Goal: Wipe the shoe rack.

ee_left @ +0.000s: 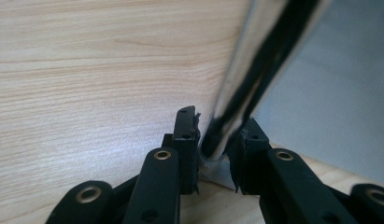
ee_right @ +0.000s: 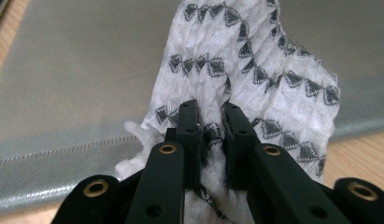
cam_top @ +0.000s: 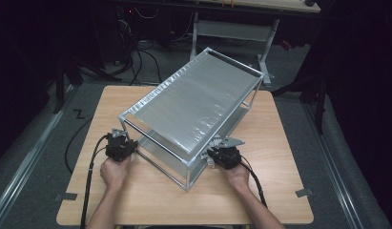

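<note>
A chrome-framed rack (cam_top: pixel 193 102) with grey mesh shelves stands slantwise on the wooden table (cam_top: pixel 136 200). My left gripper (cam_top: pixel 123 143) is at the rack's near left corner. In the left gripper view its jaws (ee_left: pixel 216 140) close around a shiny chrome tube (ee_left: pixel 259 60) of the frame, with the pads against both sides. My right gripper (cam_top: pixel 217 151) is at the rack's near right corner. In the right gripper view it (ee_right: pixel 210 116) is shut on a white cloth (ee_right: pixel 255 70) with a black pattern, bunched up over the grey lower shelf (ee_right: pixel 87 70).
Bare table top lies in front of the rack and to both sides. Each gripper's cable (cam_top: pixel 91 167) trails back toward the table's front edge. Beyond the table are a dark floor, cables and another table's legs (cam_top: pixel 265 52).
</note>
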{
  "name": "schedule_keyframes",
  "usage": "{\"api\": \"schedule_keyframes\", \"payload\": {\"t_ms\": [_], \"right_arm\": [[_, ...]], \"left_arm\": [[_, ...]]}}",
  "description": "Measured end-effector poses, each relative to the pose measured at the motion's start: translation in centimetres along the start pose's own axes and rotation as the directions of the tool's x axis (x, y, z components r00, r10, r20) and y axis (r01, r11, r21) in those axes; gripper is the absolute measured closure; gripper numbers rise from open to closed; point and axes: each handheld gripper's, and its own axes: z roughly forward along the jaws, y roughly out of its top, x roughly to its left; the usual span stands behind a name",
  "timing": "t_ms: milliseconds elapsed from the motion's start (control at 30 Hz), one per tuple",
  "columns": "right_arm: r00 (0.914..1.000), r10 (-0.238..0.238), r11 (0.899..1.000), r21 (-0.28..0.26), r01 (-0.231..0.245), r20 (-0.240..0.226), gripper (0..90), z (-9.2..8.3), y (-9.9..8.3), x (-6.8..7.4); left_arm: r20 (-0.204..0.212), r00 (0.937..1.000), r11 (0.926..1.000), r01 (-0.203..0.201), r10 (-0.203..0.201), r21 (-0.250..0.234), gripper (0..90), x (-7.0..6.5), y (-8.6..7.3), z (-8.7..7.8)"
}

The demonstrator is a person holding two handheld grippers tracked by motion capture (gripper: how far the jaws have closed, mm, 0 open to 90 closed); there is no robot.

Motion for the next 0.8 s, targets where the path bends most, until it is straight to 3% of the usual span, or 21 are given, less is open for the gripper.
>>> {"api": "schedule_keyframes", "payload": {"t_ms": [233, 400, 533, 700, 800], "right_arm": [[0.9999, 0.008, 1.0, 0.001, -0.008, 0.01, 79.7, 0.1, 0.1, 0.1], [0.9993, 0.033, 0.999, -0.004, -0.033, 0.016, 79.7, 0.5, 0.3, -0.1], [0.9994, 0.031, 0.999, 0.006, -0.032, 0.017, 79.7, 0.7, 0.5, -0.2], [0.9989, 0.041, 0.999, 0.01, -0.041, 0.023, 79.7, 0.7, 0.6, -0.2], [0.9989, 0.041, 0.999, 0.009, -0.041, 0.023, 79.7, 0.8, 0.6, -0.3]], "left_arm": [[-0.005, 0.9999, 0.9995, -0.011, 0.011, 0.03, 73.5, 0.2, 1.3, 0.9], [0.012, 0.9988, 0.9986, 0.047, -0.047, 0.023, 73.1, 0.8, 1.8, 1.4], [-0.022, 0.9993, 0.999, 0.032, -0.031, 0.032, 71.8, 0.4, 1.7, 1.2], [-0.041, 0.9989, 0.9995, 0.022, -0.022, 0.021, 59.5, 0.0, 1.4, -0.1], [-0.027, 0.9992, 0.9992, 0.029, -0.029, 0.026, 52.0, -0.1, 0.8, -0.8]]}}
